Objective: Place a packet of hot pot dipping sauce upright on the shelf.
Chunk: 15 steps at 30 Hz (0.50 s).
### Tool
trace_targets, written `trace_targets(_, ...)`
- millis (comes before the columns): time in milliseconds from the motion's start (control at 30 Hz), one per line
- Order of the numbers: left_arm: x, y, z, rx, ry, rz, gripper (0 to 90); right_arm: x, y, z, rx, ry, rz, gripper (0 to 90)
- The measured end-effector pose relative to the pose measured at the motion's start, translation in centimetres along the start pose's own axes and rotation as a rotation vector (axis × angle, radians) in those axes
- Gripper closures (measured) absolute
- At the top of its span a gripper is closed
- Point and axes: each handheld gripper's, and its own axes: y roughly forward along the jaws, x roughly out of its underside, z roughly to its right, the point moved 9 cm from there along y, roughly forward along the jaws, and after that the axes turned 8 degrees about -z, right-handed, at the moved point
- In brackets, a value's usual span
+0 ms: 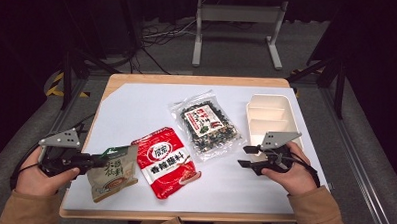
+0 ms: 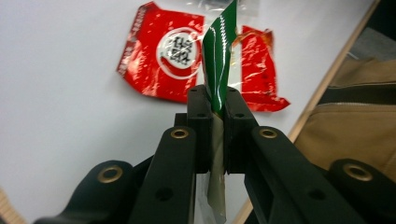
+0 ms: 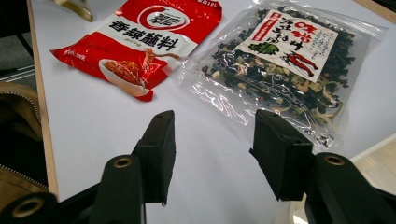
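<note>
Green packet edge — pinched by the left gripper — close up.

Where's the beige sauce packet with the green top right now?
In the high view the beige packet sits at the table's front left, just left of the red packet, its green top edge clamped in the left hand-held gripper.

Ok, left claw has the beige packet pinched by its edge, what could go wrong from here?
1. The left claw grips only the thin green top edge of the beige packet; the packet's weight could pull it free or tear the seal.
2. The packet hangs close beside the red packet and could drag across it.
3. The white tray sits on the far right, past the right claw, which stands open, so a carry there would cross that hand.
</note>
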Motion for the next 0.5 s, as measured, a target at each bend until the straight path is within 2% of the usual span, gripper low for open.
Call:
trace_targets(67, -0.2, 0.0, 0.4, 0.01, 0.018, 0.001, 84.3, 0.0, 0.0, -0.1, -0.006, -0.001, 0.001, 48.4)
trace_targets(200, -0.6, 0.0, 1.1, 0.05, 0.015, 0.001, 84.2, -0.1, 0.0, -0.3, -0.022, 0.0, 0.002, 49.9)
trace_targets(300, -1.1, -0.2, 1.5, 0.068, 0.03, 0.011, 84.2, -0.1, 0.0, -0.6, -0.041, -0.004, -0.002, 50.9)
trace_targets(500, -2.3, -0.3, 2.5, 0.074, 0.074, 0.021, 84.2, -0.4, -0.1, -0.8, -0.05, -0.008, 0.005, 50.9)
